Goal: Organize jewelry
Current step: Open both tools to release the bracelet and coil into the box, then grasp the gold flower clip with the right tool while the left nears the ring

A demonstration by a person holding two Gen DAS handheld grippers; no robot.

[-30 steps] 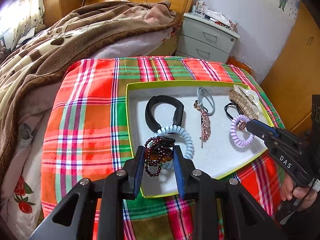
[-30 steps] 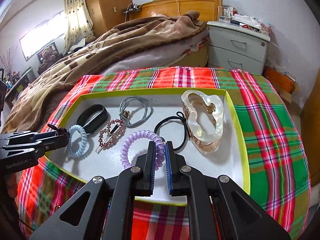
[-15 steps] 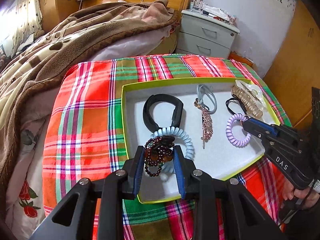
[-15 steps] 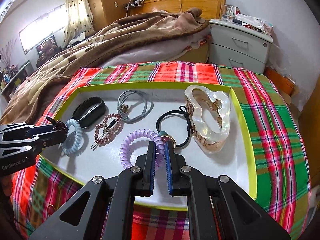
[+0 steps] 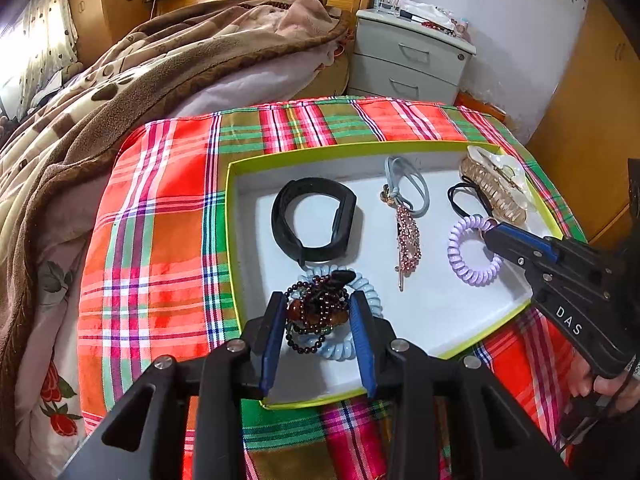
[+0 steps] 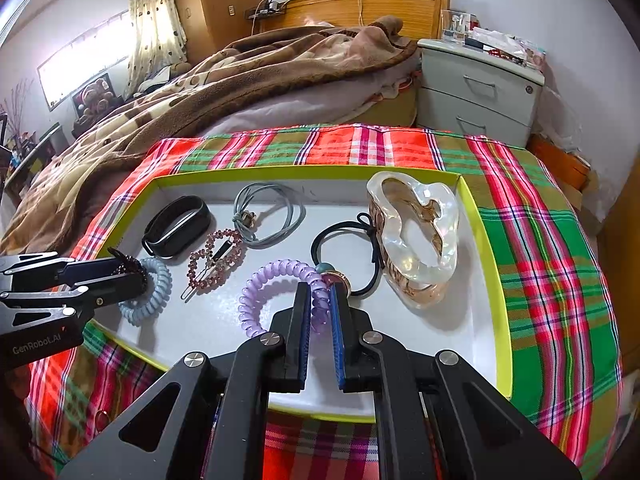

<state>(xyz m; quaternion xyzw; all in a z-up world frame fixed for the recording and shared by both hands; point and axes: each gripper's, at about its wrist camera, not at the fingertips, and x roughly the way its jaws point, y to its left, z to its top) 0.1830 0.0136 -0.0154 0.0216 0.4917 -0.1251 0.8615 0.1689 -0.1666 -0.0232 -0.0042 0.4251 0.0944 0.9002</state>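
Note:
A white tray with a yellow-green rim (image 5: pixel 230 240) (image 6: pixel 490 264) lies on the plaid cloth. My left gripper (image 5: pixel 318 312) (image 6: pixel 132 276) is shut on a dark red bead bracelet (image 5: pixel 320 312), low over a pale blue coil hair tie (image 5: pixel 366 300) (image 6: pixel 154 292) in the tray's near left part. My right gripper (image 6: pixel 320 300) (image 5: pixel 490 236) is shut on the purple coil hair tie (image 6: pixel 272 280) (image 5: pixel 472 252), which lies on the tray floor. Its small bead charm (image 6: pixel 330 274) shows past the fingertips.
In the tray lie a black band (image 5: pixel 312 220) (image 6: pixel 176 224), a pink jewelled hair clip (image 5: pixel 408 240) (image 6: pixel 216 260), a grey cord tie (image 6: pixel 268 212), a black elastic (image 6: pixel 344 248) and a clear claw clip (image 6: pixel 416 236). Bed and grey nightstand (image 6: pixel 476 92) stand behind.
Both grippers have edged forward over the tray. The right jaws have parted slightly but still pinch the purple coil. The left still holds the bracelet.

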